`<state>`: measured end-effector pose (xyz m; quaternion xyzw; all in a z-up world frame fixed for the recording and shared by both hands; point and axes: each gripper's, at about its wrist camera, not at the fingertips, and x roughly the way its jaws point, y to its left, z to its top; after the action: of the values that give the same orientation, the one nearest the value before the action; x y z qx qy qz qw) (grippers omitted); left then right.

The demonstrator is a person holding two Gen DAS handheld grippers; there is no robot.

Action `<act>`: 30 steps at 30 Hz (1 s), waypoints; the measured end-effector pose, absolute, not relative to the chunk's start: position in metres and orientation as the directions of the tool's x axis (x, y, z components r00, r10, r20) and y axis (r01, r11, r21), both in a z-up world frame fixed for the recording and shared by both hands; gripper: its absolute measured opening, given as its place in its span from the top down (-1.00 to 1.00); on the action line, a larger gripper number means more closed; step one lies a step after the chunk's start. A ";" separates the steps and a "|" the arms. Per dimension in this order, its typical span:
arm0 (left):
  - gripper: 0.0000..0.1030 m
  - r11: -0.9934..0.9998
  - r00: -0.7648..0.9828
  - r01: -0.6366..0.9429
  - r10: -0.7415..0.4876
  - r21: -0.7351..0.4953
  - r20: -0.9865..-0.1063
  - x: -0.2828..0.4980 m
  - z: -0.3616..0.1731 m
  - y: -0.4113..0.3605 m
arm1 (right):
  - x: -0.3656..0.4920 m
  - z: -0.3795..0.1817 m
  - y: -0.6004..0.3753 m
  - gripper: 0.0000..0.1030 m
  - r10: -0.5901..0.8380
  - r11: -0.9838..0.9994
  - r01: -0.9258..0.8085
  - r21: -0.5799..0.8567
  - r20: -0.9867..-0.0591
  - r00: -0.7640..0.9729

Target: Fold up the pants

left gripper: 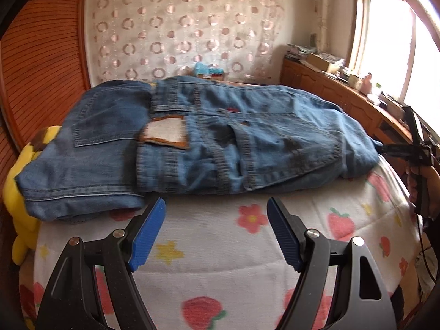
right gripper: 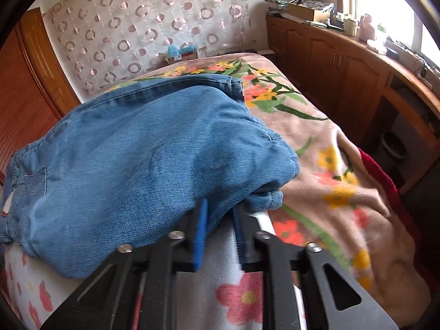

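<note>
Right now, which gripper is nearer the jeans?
Right. The right gripper is closed on the jeans' folded edge, denim pinched between its pads. The left gripper is open, hovering over the strawberry blanket just short of the jeans' near edge, not touching.

1 pair of blue jeans point(left gripper: 209, 137), folded. 2 grippers: the left gripper point(left gripper: 216, 231) and the right gripper point(right gripper: 220, 220), each with 2 blue pads point(left gripper: 148, 233). 2 bed covers: 1 white strawberry-print blanket point(left gripper: 220, 275) and 1 pink floral blanket point(right gripper: 330, 170). 1 yellow plush toy point(left gripper: 19, 192). 1 ring-patterned curtain point(left gripper: 178, 27). 1 window point(left gripper: 390, 41).
</note>
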<state>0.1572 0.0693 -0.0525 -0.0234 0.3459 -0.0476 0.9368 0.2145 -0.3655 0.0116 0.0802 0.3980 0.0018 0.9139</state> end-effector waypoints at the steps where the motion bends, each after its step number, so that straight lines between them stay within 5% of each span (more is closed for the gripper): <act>1: -0.50 0.995 0.760 0.054 -0.098 -0.088 -0.643 0.158 -0.052 0.077 | 0.214 0.012 -0.364 0.84 0.072 0.987 0.057 0.152 -0.726 0.684; 4: -0.49 0.995 0.766 0.000 -0.061 -0.095 -0.640 0.161 -0.051 0.097 | 0.211 0.015 -0.363 0.92 0.083 0.987 0.043 0.158 -0.708 0.702; 12: 0.20 0.990 0.757 0.008 -0.100 -0.143 -0.645 0.182 -0.047 0.124 | 0.199 0.026 -0.360 0.93 0.102 0.991 -0.015 0.136 -0.664 0.741; 25: 0.23 0.997 0.708 0.043 -0.077 -0.067 -0.702 0.214 -0.067 0.114 | 0.202 0.033 -0.360 0.93 0.107 0.992 -0.041 0.116 -0.657 0.746; 28: 0.62 0.997 0.728 0.070 -0.073 -0.032 -0.681 0.210 -0.062 0.110 | 0.200 0.040 -0.358 0.94 0.116 0.992 -0.054 0.116 -0.634 0.764; 29: 0.91 0.996 0.731 0.078 -0.084 -0.040 -0.677 0.209 -0.059 0.110 | 0.199 0.042 -0.357 0.94 0.119 0.992 -0.060 0.115 -0.627 0.770; 30: 0.92 0.997 0.742 0.073 -0.073 -0.029 -0.667 0.207 -0.055 0.110 | 0.198 0.045 -0.355 0.94 0.116 0.992 -0.063 0.107 -0.620 0.776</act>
<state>0.2073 0.1099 -0.0550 -0.0004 0.3573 -0.0390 0.9332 0.1982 -0.3552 0.0452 0.0401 0.3311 0.0475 0.9415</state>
